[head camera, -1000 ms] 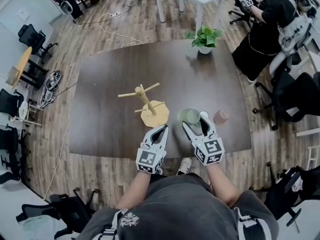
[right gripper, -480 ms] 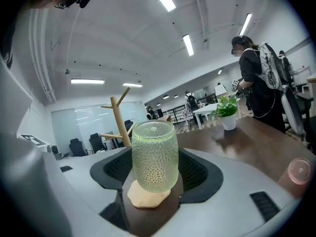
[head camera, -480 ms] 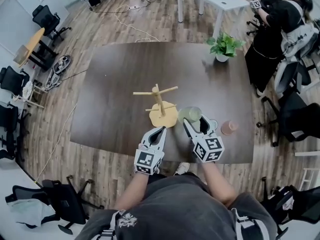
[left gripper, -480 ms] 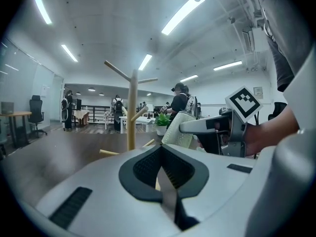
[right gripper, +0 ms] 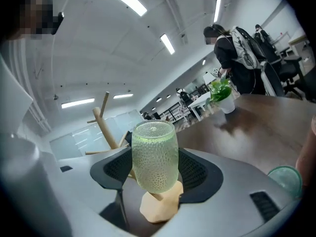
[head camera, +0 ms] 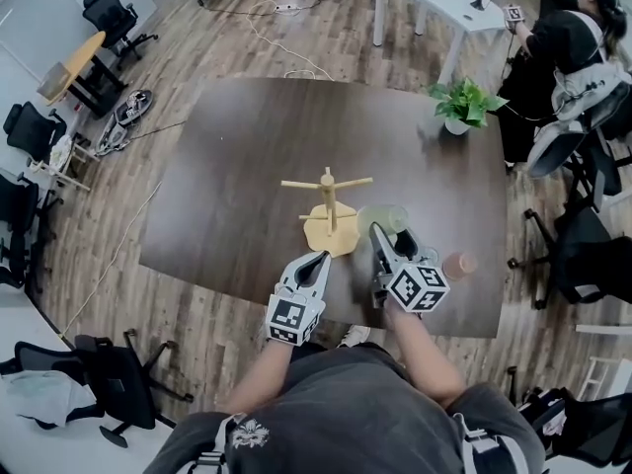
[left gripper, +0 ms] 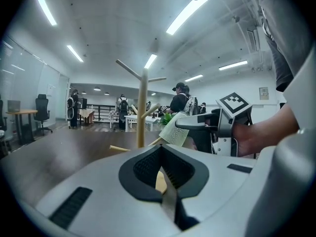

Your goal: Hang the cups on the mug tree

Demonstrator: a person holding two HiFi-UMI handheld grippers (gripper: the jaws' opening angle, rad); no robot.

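Observation:
A wooden mug tree (head camera: 331, 200) stands on its round base near the table's front edge; its post also shows in the left gripper view (left gripper: 142, 107) and the right gripper view (right gripper: 104, 120). My right gripper (head camera: 388, 233) is shut on a dimpled green glass cup (head camera: 383, 218), held just right of the tree and tilted off the table. The cup (right gripper: 154, 154) fills the space between the right gripper's (right gripper: 154, 174) jaws. My left gripper (head camera: 321, 257) is shut and holds nothing, low in front of the tree base. A pink cup (head camera: 460, 265) stands to the right.
A potted plant (head camera: 464, 102) sits at the dark table's (head camera: 237, 166) far right corner. A teal cup rim (right gripper: 285, 179) shows at the lower right of the right gripper view. Office chairs ring the table, and a person stands beyond the far right.
The right gripper has raised the green cup and brought it closer to the tree's right side. The head camera has swung. The left gripper stays shut in front of the base.

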